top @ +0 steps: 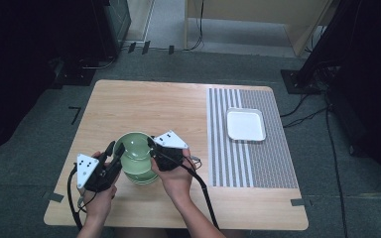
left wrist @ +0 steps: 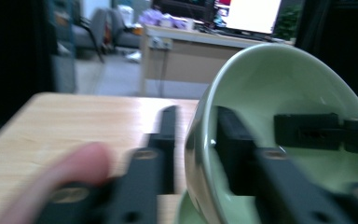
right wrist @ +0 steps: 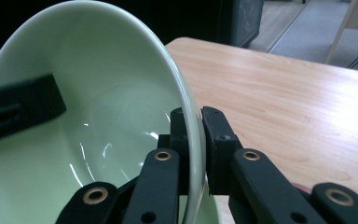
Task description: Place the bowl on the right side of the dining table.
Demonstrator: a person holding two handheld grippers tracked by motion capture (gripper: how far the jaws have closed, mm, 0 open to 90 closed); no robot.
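Note:
Pale green bowls are stacked near the table's front middle. The top bowl [top: 135, 145] is tilted above the lower bowls [top: 142, 176]. My right gripper [top: 153, 144] is shut on its right rim, and in the right gripper view [right wrist: 195, 112] the jaws pinch the thin wall of the top bowl [right wrist: 98, 116]. My left gripper [top: 116, 148] straddles the left rim. In the left gripper view [left wrist: 196, 112] one jaw is inside the top bowl [left wrist: 279, 79] and the other stands a little off its outer wall.
A white square tray [top: 246, 125] lies on a grey striped mat [top: 273, 163] at the right of the wooden table [top: 149, 104]. Cables and dark stands line the floor behind and to the right.

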